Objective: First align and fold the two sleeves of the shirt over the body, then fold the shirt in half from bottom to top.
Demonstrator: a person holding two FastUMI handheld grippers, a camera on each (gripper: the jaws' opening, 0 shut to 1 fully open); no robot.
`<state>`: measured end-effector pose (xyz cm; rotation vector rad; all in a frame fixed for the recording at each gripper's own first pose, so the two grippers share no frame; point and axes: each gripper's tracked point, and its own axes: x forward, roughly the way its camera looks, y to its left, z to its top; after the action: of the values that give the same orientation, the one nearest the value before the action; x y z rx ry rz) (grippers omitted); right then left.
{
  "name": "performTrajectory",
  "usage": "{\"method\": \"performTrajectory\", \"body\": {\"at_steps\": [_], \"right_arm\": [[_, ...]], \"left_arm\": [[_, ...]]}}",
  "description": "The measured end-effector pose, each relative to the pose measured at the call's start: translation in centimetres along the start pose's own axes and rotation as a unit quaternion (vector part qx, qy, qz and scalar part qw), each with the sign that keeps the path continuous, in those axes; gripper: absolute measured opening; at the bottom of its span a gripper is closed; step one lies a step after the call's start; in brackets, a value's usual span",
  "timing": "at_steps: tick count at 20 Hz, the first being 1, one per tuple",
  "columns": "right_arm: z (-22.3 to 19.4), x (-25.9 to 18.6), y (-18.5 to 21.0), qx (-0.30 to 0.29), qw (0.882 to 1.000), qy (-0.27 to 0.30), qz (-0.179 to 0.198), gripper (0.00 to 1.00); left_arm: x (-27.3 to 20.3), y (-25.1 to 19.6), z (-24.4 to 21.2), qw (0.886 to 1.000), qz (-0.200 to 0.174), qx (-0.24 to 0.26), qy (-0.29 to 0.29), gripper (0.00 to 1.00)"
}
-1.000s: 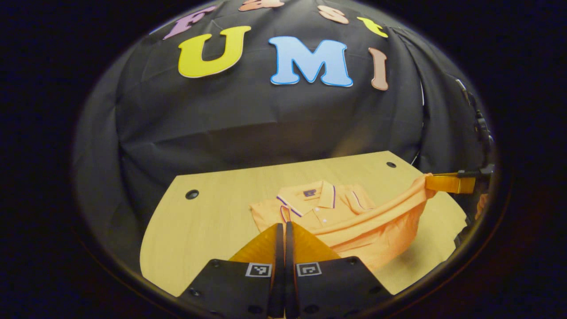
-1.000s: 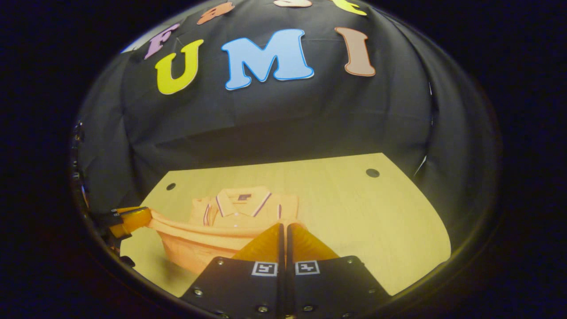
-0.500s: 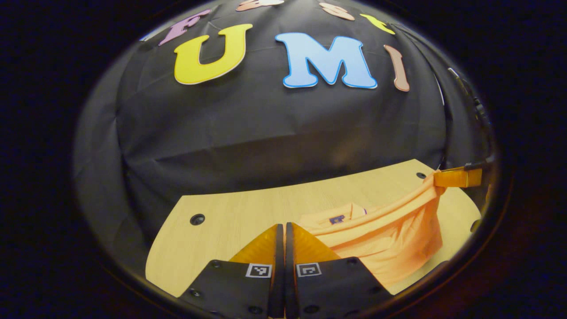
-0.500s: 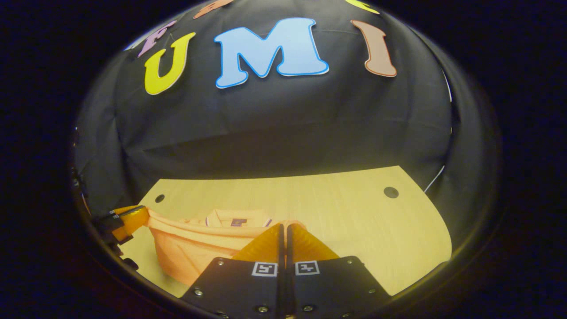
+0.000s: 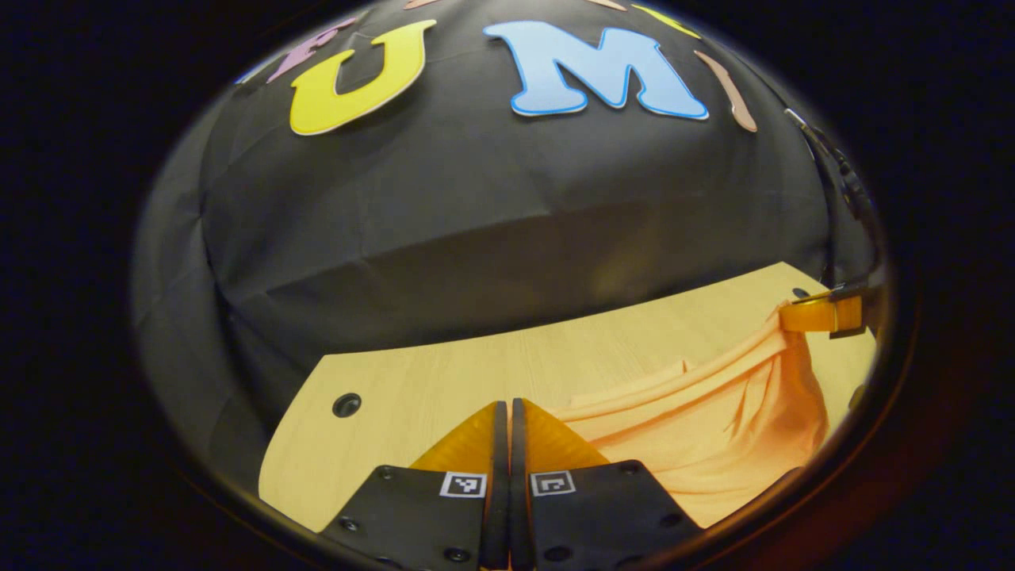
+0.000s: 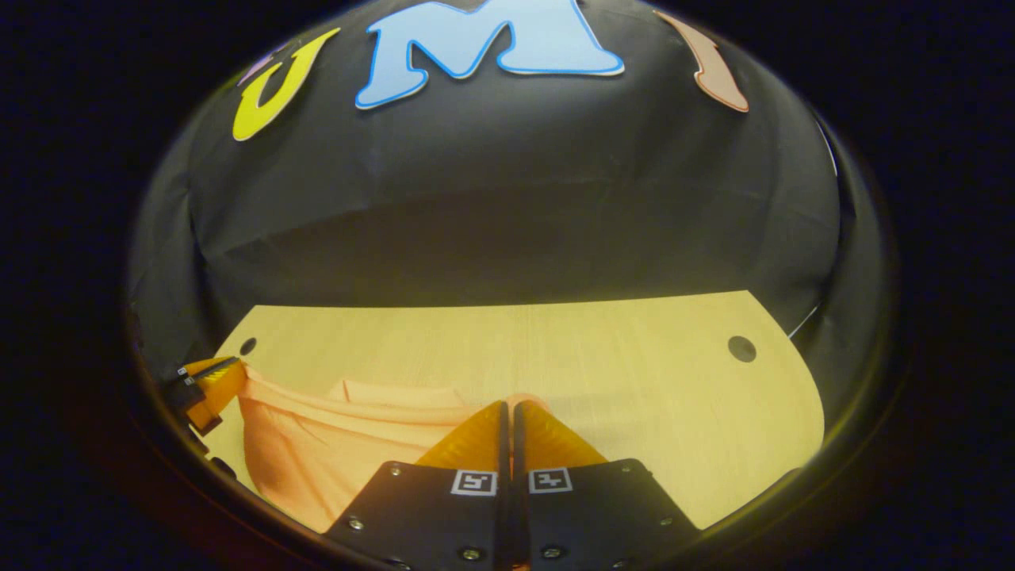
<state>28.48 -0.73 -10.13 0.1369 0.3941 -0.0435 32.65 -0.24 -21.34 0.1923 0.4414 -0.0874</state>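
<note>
Two grippers: I had both clamped on the shirt's (image 5: pixel 714 428) hem
Left gripper (image 5: pixel 504 408): fingers pressed together on one corner
Right gripper (image 6: pixel 507 408): likewise — other corner
Shirt: hem lifted, stretched between them, hanging over the wooden table (image 6: pixel 603 365)

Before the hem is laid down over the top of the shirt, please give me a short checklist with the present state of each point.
1. Left tool shut on the shirt hem: ok.
2. Right tool shut on the hem: ok.
3. Hem lifted between both tools, slightly sagging: ok.
4. Sleeves folded over the body: cannot tell, hidden by the raised cloth.
5. Collar position for alignment: cannot tell.
6. Table ahead free of other things: ok.
</note>
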Motion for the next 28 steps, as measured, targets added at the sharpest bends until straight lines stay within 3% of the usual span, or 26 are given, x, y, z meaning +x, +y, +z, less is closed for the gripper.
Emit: {"method": "performTrajectory", "body": {"at_steps": [5,7,9,11,12,13,14,15,17,18,19,24,25,26,27,28], "right_arm": [[-1.8,1.6,-0.2,-0.004,1.0,0.029,-0.008,0.02],[-1.9,1.3,-0.3,-0.004,0.999,0.035,-0.009,0.06],[-1.4,0.5,-0.6,-0.013,0.999,0.035,-0.011,0.09],[-1.0,-0.2,-0.5,-0.025,0.999,0.029,-0.009,0.19],[-0.7,-1.2,-0.4,-0.034,0.999,0.023,-0.009,0.29],[-0.2,-1.9,-0.1,-0.037,0.999,0.015,-0.005,0.25],[0.5,-2.8,0.1,-0.039,0.999,0.006,0.0,0.38],[1.0,-3.7,0.5,-0.04,0.999,-0.004,0.004,0.5],[2.9,-6.8,0.6,-0.052,0.998,-0.035,0.004,0.96],[3.6,-7.9,0.5,-0.053,0.998,-0.046,0.003,0.94],[4.1,-9.0,0.6,-0.053,0.997,-0.057,0.003,0.98],[5.5,-16.5,0.4,-0.054,0.991,-0.119,0.002,0.98],[5.5,-18.1,0.3,-0.06,0.99,-0.129,0.001,0.94],[5.4,-19.4,0.1,-0.07,0.988,-0.138,-0.002,0.97],[5.3,-20.4,0.0,-0.079,0.986,-0.148,-0.006,0.97],[5.1,-22.0,-0.2,-0.089,0.983,-0.159,-0.01,0.97]], "left_arm": [[1.9,-0.5,-1.7,1.0,0.004,0.009,0.029,0.08],[1.7,-0.2,-1.5,1.0,0.007,0.006,0.028,0.21],[0.9,-0.3,-1.5,1.0,0.004,-0.002,0.03,0.17],[-0.2,-0.4,-0.9,1.0,-0.002,-0.014,0.026,0.4],[-1.0,-0.5,-0.3,1.0,-0.003,-0.019,0.018,0.53],[-1.6,-0.5,0.2,1.0,-0.004,-0.022,0.01,0.56],[-2.4,-0.6,0.9,1.0,-0.005,-0.024,0.002,0.67],[-3.4,-0.6,1.6,1.0,-0.006,-0.025,-0.008,0.68],[-6.1,-0.6,3.5,0.999,-0.006,-0.03,-0.038,0.84],[-7.1,-0.7,4.0,0.998,-0.008,-0.035,-0.047,0.81],[-8.2,-0.6,4.5,0.998,-0.006,-0.039,-0.057,0.85],[-14.5,0.0,6.7,0.993,0.011,-0.046,-0.107,0.99],[-15.6,0.0,6.8,0.992,0.013,-0.049,-0.114,1.0],[-16.9,-0.2,6.9,0.991,0.014,-0.053,-0.121,0.92],[-18.3,-0.3,7.1,0.99,0.016,-0.057,-0.128,0.91],[-19.5,-0.3,7.3,0.989,0.019,-0.061,-0.136,1.0]]}}
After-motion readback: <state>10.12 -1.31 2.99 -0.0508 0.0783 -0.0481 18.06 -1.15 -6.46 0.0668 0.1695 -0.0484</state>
